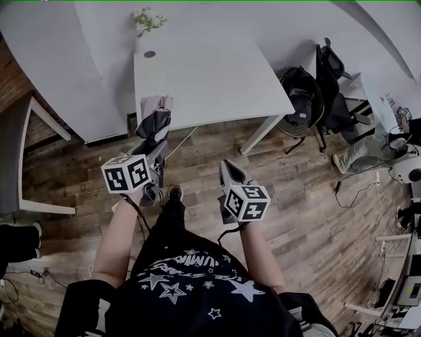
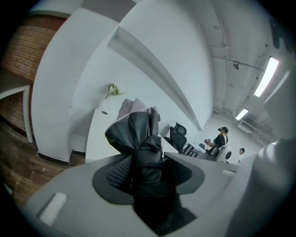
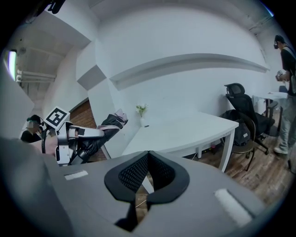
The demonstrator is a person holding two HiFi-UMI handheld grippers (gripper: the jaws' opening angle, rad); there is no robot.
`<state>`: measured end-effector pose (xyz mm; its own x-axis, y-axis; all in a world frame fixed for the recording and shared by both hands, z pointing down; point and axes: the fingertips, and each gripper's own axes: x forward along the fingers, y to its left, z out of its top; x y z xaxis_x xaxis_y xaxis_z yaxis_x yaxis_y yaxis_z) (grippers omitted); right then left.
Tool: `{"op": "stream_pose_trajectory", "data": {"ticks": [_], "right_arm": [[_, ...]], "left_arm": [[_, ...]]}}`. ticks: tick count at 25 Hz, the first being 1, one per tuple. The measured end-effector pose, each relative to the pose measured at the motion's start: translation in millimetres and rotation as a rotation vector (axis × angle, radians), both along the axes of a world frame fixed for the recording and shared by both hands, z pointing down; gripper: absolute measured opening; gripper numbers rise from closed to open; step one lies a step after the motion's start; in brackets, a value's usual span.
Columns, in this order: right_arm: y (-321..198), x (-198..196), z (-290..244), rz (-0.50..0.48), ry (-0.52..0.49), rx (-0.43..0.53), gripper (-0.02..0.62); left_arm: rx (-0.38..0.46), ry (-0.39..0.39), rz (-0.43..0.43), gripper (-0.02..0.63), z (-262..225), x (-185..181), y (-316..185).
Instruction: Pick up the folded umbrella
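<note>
The folded umbrella (image 1: pixel 156 122) is up in the air, gripped by the left tongs (image 1: pixel 158 155) just off the near left corner of the white bench (image 1: pixel 204 72). From the head view its top end overlaps that corner's edge, and the rest of it hangs over the wooden floor (image 1: pixel 309 217).

In the left gripper view the left tongs (image 2: pixel 148 157) are partly closed, with both pads pressed on the bunched black fabric of the folded umbrella (image 2: pixel 136 139). A paler, pinkish-grey fold shows at its far end. It points up and away from the jaws, toward the bench.

The right tongs (image 1: pixel 227 164) are held beside the left ones, a little apart and also over the floor in front of the bench's near edge. In the right gripper view the right tongs (image 3: pixel 148 155) are drawn together, tips meeting, with nothing between them (only floor and a bench leg show through the slit lower down).

A small green sprig in a vase (image 1: pixel 148 20) stands at the bench's far left corner. A black office chair (image 1: pixel 329 92) sits off the bench's right edge. A person (image 3: pixel 286 60) stands at the right edge of the right gripper view.
</note>
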<state>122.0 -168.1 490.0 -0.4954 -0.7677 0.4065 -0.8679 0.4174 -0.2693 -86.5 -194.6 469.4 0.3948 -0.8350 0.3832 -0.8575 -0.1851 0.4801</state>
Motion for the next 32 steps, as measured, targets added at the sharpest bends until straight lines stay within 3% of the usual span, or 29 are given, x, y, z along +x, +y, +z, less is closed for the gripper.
{"op": "stream_pose_trajectory", "data": {"ticks": [12, 32], "right_arm": [[45.9, 3.1, 9.0, -0.031, 0.006, -0.018, 0.017], [47.5, 2.7, 12.4, -0.025, 0.003, -0.026, 0.017]], "left_arm": [[0.054, 0.014, -0.009, 0.21, -9.6, 8.3, 68.0], [0.057, 0.012, 0.017, 0.21, 2.5, 15.2, 81.0]]}}
